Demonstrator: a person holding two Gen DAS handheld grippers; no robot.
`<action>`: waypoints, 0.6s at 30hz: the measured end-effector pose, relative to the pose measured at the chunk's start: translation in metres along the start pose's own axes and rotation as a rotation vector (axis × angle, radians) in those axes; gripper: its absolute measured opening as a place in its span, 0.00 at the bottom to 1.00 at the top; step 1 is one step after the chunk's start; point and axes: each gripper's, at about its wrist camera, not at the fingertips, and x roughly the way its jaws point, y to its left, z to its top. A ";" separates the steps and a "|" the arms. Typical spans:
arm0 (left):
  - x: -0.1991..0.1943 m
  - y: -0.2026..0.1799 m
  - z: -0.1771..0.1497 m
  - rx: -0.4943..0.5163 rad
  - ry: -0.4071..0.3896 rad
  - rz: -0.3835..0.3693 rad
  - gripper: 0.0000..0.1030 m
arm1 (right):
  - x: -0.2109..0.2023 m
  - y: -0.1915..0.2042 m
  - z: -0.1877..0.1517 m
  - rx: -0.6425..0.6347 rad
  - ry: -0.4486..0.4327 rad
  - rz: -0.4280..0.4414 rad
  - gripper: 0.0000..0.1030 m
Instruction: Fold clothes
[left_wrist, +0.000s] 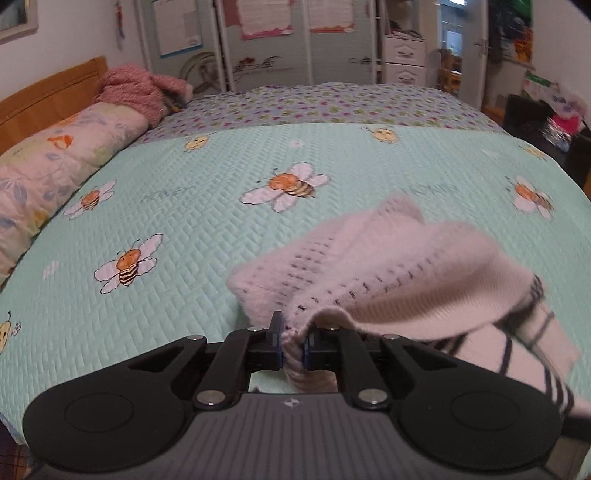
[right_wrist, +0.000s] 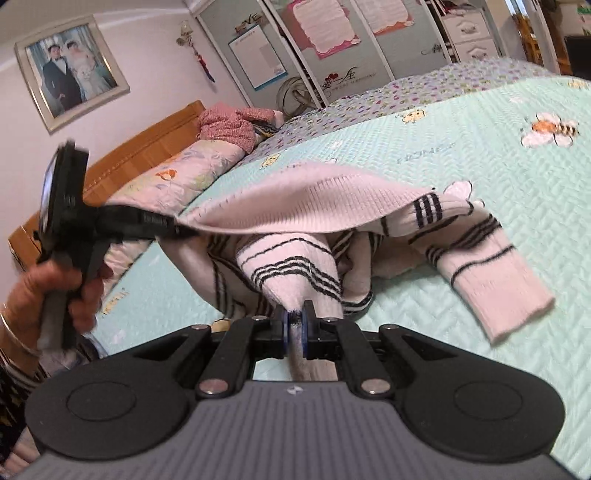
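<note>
On quilted bedspread (left_wrist: 184, 229), ribbed striped sweater (right_wrist: 295, 266), perhaps wool.

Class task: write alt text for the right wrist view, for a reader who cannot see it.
The right gripper is clamped on a white sweater with black stripes, lifting it off a mint bedspread printed with bees. At left, a hand holds the left gripper, clamped on the sweater's edge. One sleeve trails on the bedspread.

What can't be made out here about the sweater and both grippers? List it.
- Left wrist view: the sweater is motion-blurred, and the housing cuts off its lower part.
- Right wrist view: the folded-over body hides the sweater's middle.
- Right wrist view: the left gripper is blurred; its pads are buried in fabric.
- Left wrist view: right gripper out of frame.
</note>
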 end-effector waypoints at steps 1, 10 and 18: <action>-0.007 -0.004 -0.001 0.016 -0.016 -0.006 0.09 | -0.005 0.000 0.001 0.011 -0.006 0.004 0.07; -0.049 -0.010 0.003 0.002 -0.083 -0.078 0.09 | -0.065 0.006 0.045 0.026 -0.210 -0.064 0.07; 0.012 0.014 -0.040 -0.064 0.074 0.020 0.10 | -0.021 -0.030 0.005 0.071 -0.010 -0.274 0.07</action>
